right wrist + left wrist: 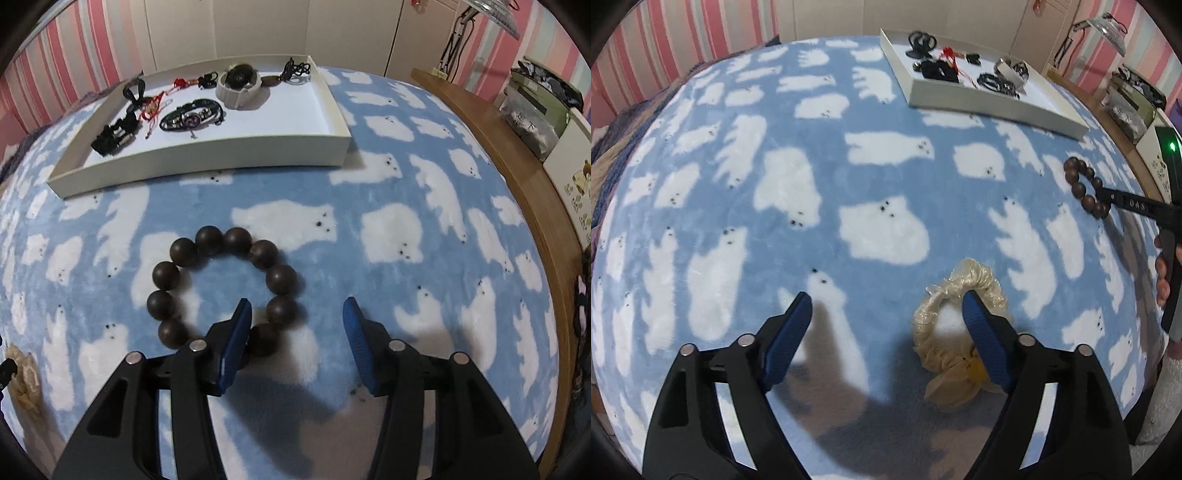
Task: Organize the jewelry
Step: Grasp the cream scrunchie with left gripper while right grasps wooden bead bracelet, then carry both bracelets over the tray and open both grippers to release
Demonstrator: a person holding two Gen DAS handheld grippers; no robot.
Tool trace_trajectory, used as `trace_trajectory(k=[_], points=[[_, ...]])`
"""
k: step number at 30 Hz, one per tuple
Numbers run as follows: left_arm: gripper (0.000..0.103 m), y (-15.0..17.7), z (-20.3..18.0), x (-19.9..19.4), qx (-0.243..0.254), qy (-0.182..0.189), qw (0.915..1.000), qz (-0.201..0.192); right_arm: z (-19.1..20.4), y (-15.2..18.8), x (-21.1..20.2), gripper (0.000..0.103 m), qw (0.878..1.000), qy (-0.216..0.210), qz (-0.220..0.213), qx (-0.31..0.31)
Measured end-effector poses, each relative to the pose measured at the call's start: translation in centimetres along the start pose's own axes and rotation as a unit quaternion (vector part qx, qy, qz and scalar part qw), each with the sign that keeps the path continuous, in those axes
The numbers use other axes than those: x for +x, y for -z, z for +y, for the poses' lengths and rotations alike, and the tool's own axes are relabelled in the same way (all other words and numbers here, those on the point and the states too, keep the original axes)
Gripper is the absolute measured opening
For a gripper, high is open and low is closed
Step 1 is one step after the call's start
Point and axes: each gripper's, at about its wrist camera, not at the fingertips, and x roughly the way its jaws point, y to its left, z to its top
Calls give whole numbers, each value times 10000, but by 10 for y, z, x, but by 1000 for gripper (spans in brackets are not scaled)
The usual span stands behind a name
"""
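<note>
Two grabbers over two rings on the blanket.
The right gripper [297, 325], wide, has dark round wooden beads [225, 286] by its left finger; the left gripper [886, 317], wide, has a cream frilly hair tie [955, 325] by its right finger. Centre each first.

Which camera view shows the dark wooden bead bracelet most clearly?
The right wrist view: the bead bracelet lies whole on the blanket, except where one finger hides its near side. The left wrist view shows it small at the right edge, as a curved row of beads.
</note>
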Motion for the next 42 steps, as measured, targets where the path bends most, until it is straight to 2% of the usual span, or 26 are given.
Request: trace_trajectory(k=[2, 5, 8, 9, 10, 11, 14, 18, 27, 34, 42], points=[[77, 1, -5, 5, 133, -84, 9999, 64, 2, -1, 4, 52, 10000, 12, 56, -31], [65, 3, -12, 8, 358, -375, 9986, 58, 1, -3, 7, 52, 10000, -7, 70, 19], [50, 5, -18, 7, 517, -459, 9976, 21, 0, -5, 9, 51, 9999, -55, 98, 28], [41, 5, -18, 6, 551, -484, 9973, 9, -1, -5, 9, 50, 9999, -107, 112, 48], [32, 4, -19, 6, 566, -500, 9971, 3, -1, -5, 9, 45, 9998, -171, 124, 68], [28, 3, -19, 6, 564, -505, 9971, 0, -1, -5, 9, 38, 9995, -277, 141, 95], [9, -1, -19, 7, 520, -479, 9975, 9, 2, -5, 8, 27, 9991, -394, 129, 89], [4, -4, -19, 8, 522, -443, 9976, -33, 1, -4, 7, 19, 9989, -452, 43, 142], [2, -20, -23, -7, 427, -241, 9980, -391, -2, -7, -8, 19, 9976, -487, -466, 138], [2, -68, -42, -30, 357, -101, 9952, -902, 2, -25, -35, 19, 9944, -523, -921, -15], [2, -133, -75, -33, 305, 11, 9919, -1229, 4, -49, -57, 19, 9902, -540, -1284, -43]])
